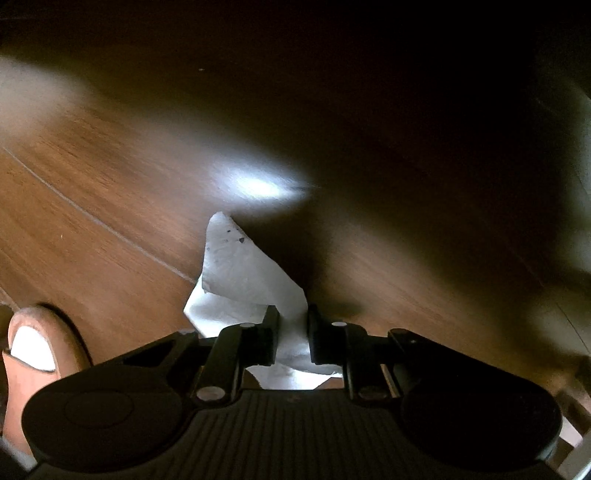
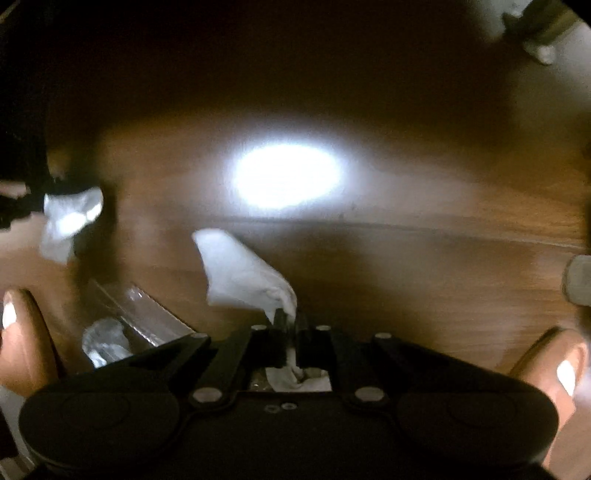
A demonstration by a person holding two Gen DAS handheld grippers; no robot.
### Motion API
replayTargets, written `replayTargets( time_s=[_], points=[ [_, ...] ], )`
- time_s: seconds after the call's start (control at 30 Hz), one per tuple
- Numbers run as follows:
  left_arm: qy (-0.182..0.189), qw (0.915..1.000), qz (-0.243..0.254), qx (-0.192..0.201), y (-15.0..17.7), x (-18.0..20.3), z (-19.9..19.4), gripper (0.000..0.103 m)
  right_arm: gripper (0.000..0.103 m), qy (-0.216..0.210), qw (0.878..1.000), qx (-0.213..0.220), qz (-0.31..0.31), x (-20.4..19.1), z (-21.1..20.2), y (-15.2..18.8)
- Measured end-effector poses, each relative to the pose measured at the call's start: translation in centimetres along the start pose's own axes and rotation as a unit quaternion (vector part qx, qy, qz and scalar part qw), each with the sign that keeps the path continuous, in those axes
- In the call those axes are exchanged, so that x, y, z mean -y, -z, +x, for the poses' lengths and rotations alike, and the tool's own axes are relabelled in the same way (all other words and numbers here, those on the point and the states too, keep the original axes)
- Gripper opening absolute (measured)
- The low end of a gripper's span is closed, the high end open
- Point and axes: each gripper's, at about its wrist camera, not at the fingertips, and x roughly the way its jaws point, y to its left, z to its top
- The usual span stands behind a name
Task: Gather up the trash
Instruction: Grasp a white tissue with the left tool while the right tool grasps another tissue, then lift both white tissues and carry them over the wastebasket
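Observation:
In the left wrist view my left gripper point(image 1: 291, 317) is shut on a crumpled white tissue point(image 1: 240, 266) with a few dark specks, held above the wooden floor point(image 1: 92, 229). In the right wrist view my right gripper point(image 2: 290, 319) is shut on another white tissue point(image 2: 236, 273) that sticks out up and to the left. At the far left of that view the left gripper's tissue point(image 2: 70, 218) hangs from a dark shape. A clear crinkled plastic wrapper point(image 2: 129, 317) lies on the floor at the lower left.
The floor is brown wood planks with a bright light glare point(image 2: 288, 177) in the middle. A pale object point(image 2: 578, 280) sits at the right edge and a blurred fixture point(image 2: 539, 33) at the top right. The far part is dark.

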Motion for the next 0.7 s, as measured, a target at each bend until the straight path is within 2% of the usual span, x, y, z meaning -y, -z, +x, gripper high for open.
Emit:
replayTargets(
  time_s=[0.2, 0.37, 0.53, 0.7],
  points=[
    [0.007, 0.9995, 0.031, 0.003, 2.7, 1.3, -3.6, 0.015, 0.004, -0.007, 0.997, 0.039, 0.061, 0.8, -5.9, 0.2],
    [0.016, 0.9979, 0.061, 0.014, 5.6, 2.1, -7.9, 0.015, 0.004, -0.017, 0.993, 0.081, 0.084, 0.4, -11.7, 1.1],
    [0.038, 0.9925, 0.111, 0.034, 9.2, 4.0, -12.7, 0.015, 0.004, -0.029, 0.987, 0.129, 0.096, 0.2, -17.7, 3.1],
    [0.063, 0.9836, 0.156, 0.065, 12.6, 4.8, -18.1, 0.015, 0.004, -0.046, 0.978, 0.177, 0.104, 0.3, -23.7, 5.5]
  ],
)
